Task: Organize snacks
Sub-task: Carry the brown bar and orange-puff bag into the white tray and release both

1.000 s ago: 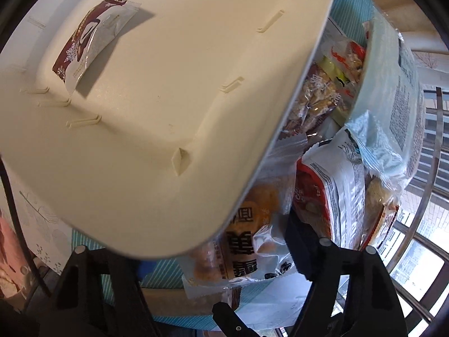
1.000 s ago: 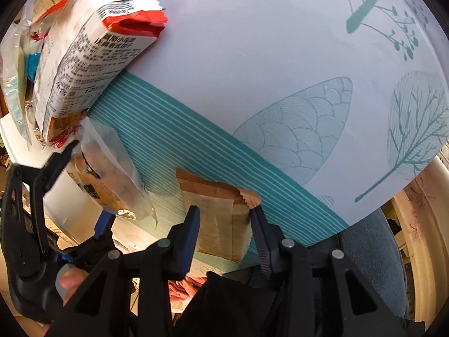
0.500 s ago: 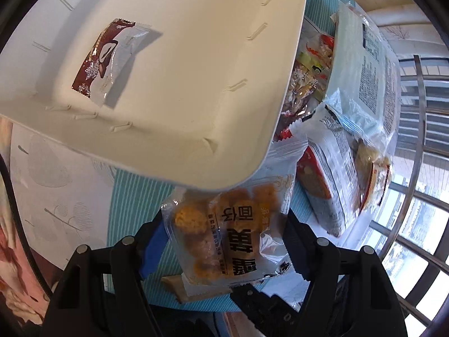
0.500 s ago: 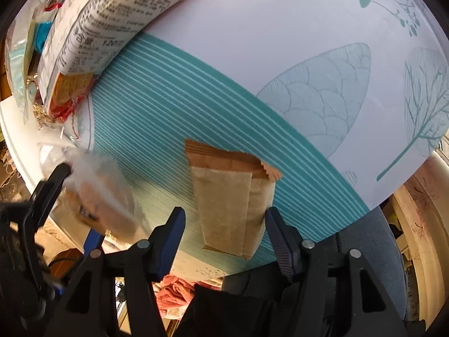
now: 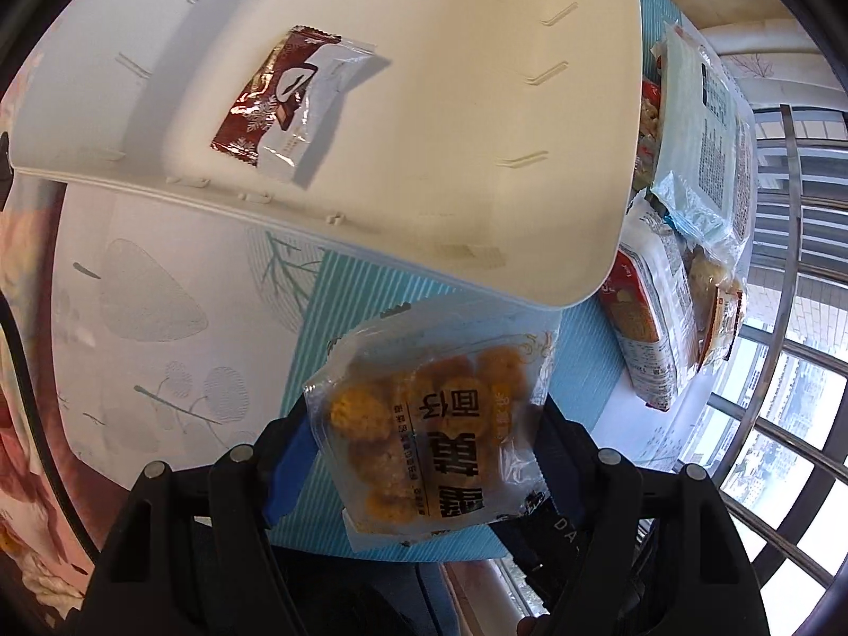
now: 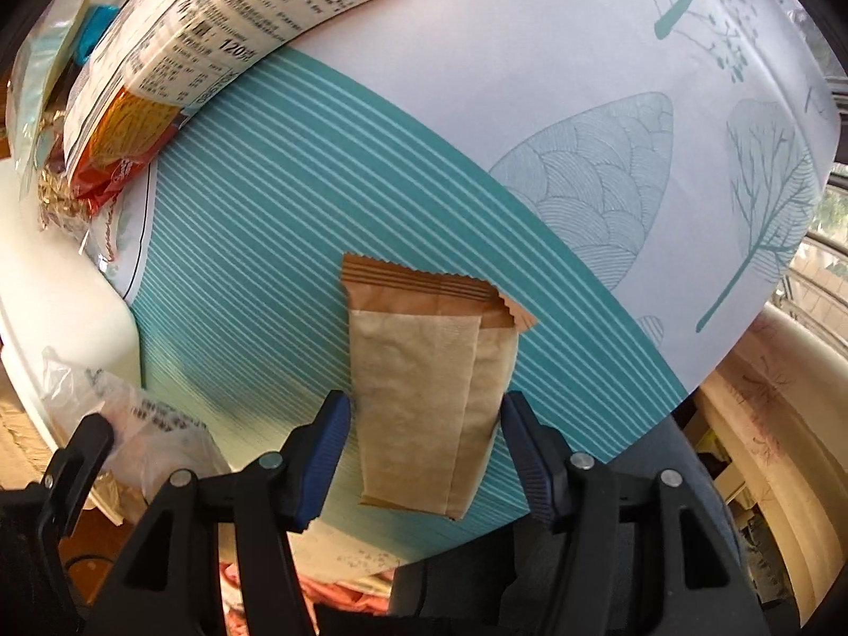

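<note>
My left gripper is shut on a clear bag of orange snack balls and holds it above the teal-striped cloth. Beyond the bag stands a white bin with one brown-and-white packet on its floor. In the right wrist view, a brown paper packet lies flat on the striped cloth between the fingers of my right gripper. That gripper is open, with its blue pads apart from the packet. The left gripper with its bag shows at the lower left.
A pile of snack bags lies right of the bin; its large white-and-red bag fills the upper left of the right wrist view. The table edge runs close behind the brown packet. A window railing stands beyond the pile.
The right gripper opened and let go of the brown packet, which now lies on the cloth. The left gripper rose with the snack-ball bag, drawing back from under the bin's corner.
</note>
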